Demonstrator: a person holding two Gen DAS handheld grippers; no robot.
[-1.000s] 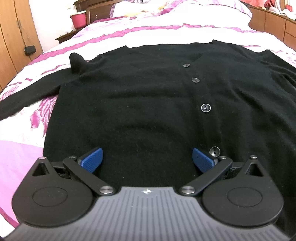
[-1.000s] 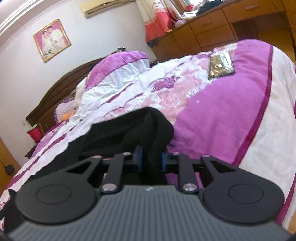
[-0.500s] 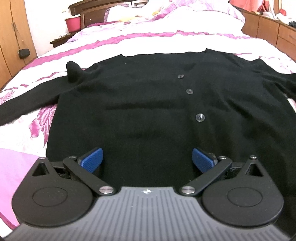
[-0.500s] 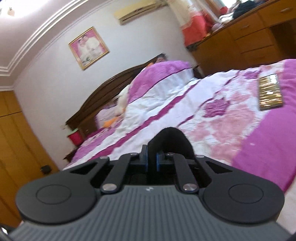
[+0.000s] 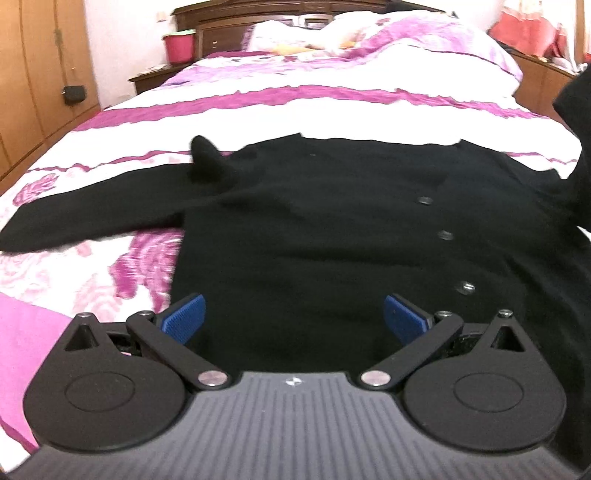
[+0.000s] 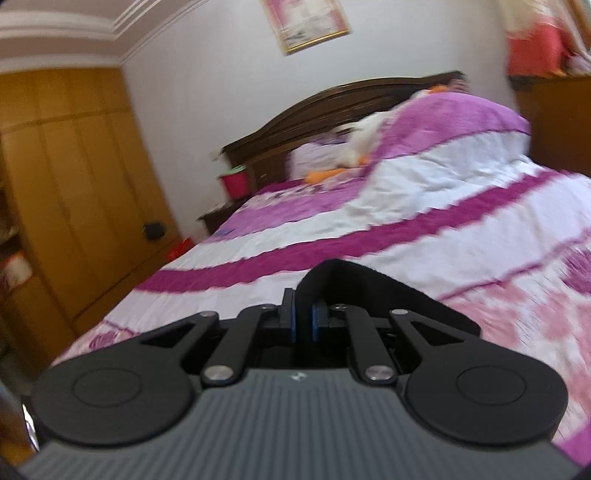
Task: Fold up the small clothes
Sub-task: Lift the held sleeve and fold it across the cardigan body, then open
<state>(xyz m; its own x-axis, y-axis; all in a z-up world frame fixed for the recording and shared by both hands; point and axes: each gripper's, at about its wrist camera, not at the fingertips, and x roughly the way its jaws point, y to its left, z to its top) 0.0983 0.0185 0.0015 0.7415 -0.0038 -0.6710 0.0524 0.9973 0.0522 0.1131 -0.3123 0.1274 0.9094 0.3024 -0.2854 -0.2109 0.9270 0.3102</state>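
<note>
Cardigan (image 5: 314, 229) sleeve (image 6: 373, 291) pinched in right tongs (image 6: 303, 319), left tongs (image 5: 293, 317) spread wide.

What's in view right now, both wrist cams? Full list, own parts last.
cardigan: 1, black, spread flat on the bed, one sleeve out to the side
sleeve end: 1, black, lifted, clamped in the right gripper
buttons: 4 visible, dark, in a row down the cardigan front
bedspread: 1, white with magenta bands and flowers, under the cardigan
headboard: 1, dark wood, far end of bed
bucket: 1, red, beside the headboard
wardrobe: 1, light wood, along the wall
framed picture: 1, pink, gold frame, above headboard
left gripper: open, over the cardigan hem
right gripper: shut on the sleeve end
</note>
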